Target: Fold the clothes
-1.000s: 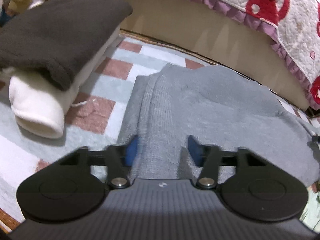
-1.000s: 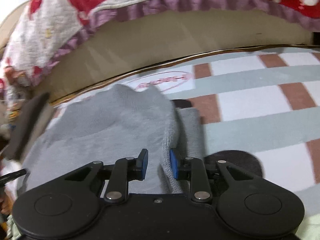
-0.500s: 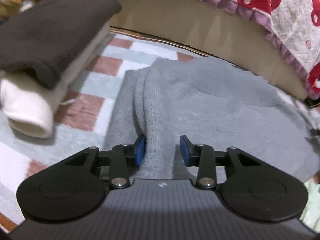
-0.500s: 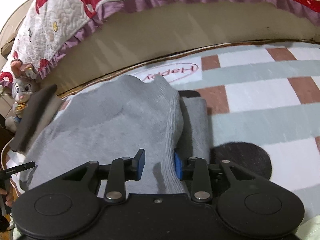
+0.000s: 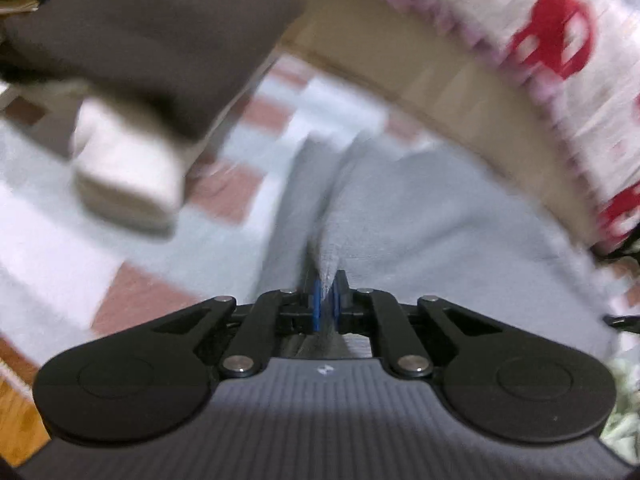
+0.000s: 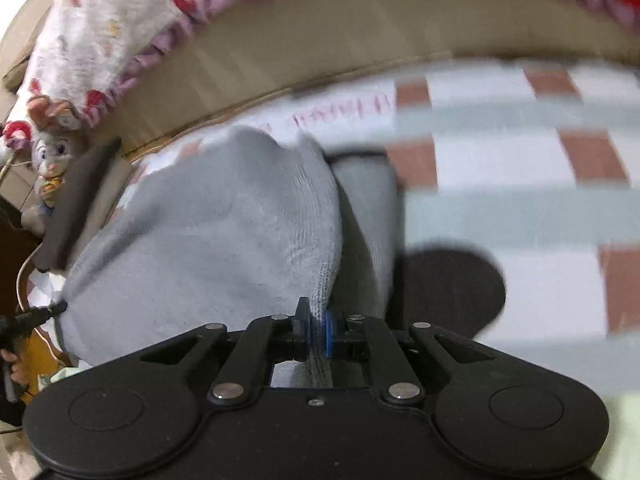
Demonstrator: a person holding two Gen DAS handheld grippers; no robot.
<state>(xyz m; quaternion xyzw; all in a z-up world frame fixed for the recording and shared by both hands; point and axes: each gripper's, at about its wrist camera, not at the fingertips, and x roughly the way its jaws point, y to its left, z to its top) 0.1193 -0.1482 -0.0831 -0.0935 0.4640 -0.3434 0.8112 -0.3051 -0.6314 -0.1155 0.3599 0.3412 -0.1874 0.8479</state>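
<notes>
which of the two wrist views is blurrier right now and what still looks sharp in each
Left wrist view: blurrier, the dark folded garment, white folded garment and quilt smeared; only the left gripper, shut on the grey sweater, stays sharp. Right wrist view: the checked mat streaks, while the right gripper pinching the sweater and the plush rabbit read fairly clearly; fisheye bends the bed edge.

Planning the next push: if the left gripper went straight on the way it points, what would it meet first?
The left gripper already has its jaws shut on a ridge of the grey sweater. Straight ahead lies more of that sweater, then probably the checked rug. Blur makes depth uncertain.
</notes>
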